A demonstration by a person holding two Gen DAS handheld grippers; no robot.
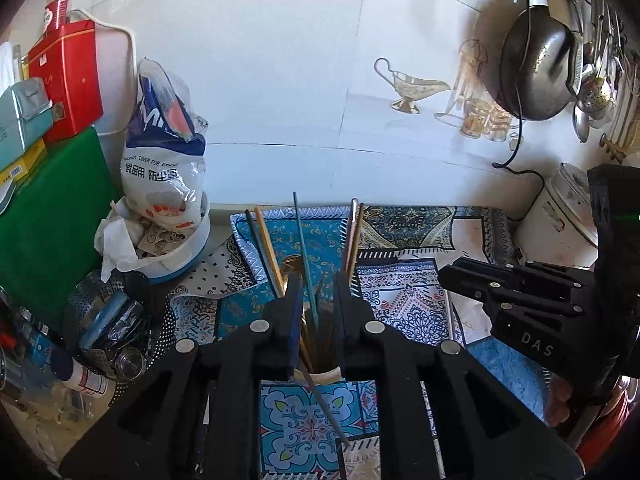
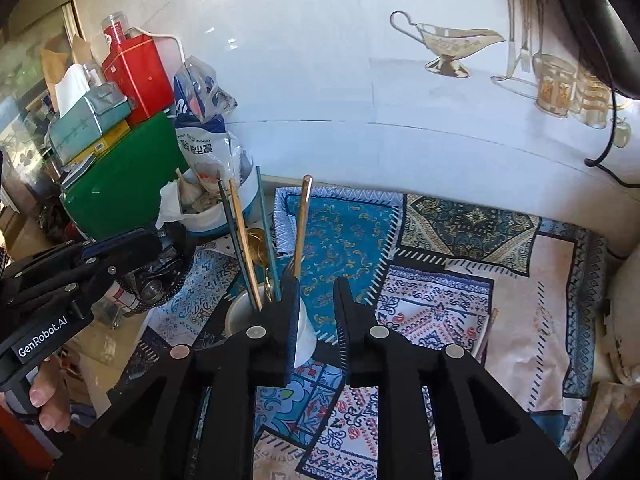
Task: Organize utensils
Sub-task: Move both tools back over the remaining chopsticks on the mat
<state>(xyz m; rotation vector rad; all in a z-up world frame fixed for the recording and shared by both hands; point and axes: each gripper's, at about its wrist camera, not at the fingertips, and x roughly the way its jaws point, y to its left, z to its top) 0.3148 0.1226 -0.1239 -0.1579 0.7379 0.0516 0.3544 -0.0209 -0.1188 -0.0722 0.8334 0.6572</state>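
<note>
Left wrist view looks down along the left hand-held gripper (image 1: 318, 312), tilted steeply toward the counter (image 1: 472, 312), its jaws parted a little with nothing pressed between the pads. Straight beyond its tips stands a white cup (image 1: 320, 374) holding the utensils (image 1: 304, 240): dark, wooden and teal chopsticks plus gold-coloured cutlery, their upper ends fanning toward the back edge of the counter. One thin grey stick (image 1: 324, 408) lies slanted on the patterned cloth (image 1: 304, 428) in front of the cup.

At that view's right, the right hand-held gripper (image 1: 448, 276) points in sideways, a hand (image 1: 560, 404) partly visible under its body.

From the right wrist view, the right hand-held gripper (image 2: 318, 312) also slopes downward, jaws slightly apart and empty; the cup (image 2: 304, 340) sits just beside its left finger, partly hidden. The left tool enters from that view's left, fingers (image 2: 48, 400) wrapped round its handle. A white tub (image 2: 224, 216) and green box (image 2: 120, 184) crowd the counter's back left corner.
</note>
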